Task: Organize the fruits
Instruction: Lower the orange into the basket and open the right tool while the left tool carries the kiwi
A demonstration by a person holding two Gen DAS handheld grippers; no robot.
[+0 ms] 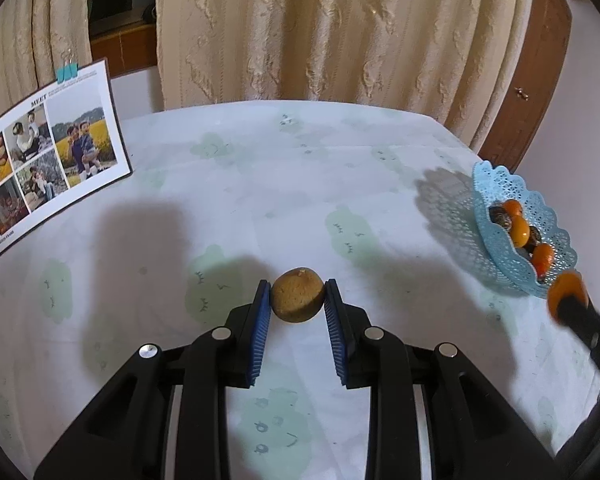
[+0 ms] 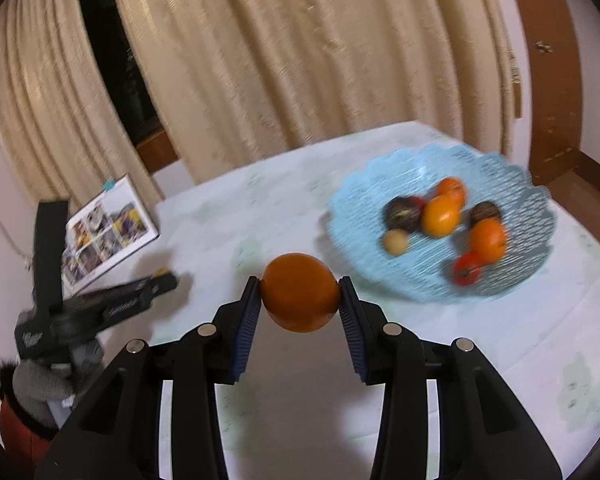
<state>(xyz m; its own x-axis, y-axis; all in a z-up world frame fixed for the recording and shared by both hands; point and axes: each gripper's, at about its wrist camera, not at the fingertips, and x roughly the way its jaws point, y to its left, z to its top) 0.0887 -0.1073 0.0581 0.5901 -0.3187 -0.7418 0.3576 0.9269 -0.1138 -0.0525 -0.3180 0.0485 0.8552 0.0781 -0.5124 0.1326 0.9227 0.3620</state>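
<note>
Gripping brown fruit (image 1: 297, 295) left (image 1: 297, 300), orange (image 2: 299, 292) right (image 2: 299, 300), seemingly airborne.

The basket (image 2: 440, 236) sits on the table (image 2: 260, 208) with a pile of fruits (image 2: 444, 216) in it. Far to the left of the basket, a photo card (image 1: 48, 152) stands on the table. Behind the basket hangs a curtain (image 2: 300, 60).

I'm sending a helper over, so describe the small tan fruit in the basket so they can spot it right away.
Find the blue lace basket on the table. The tan fruit lies at the near-left edge of the pile. It is the smallest and palest, beside a dark fruit and an orange.
</note>
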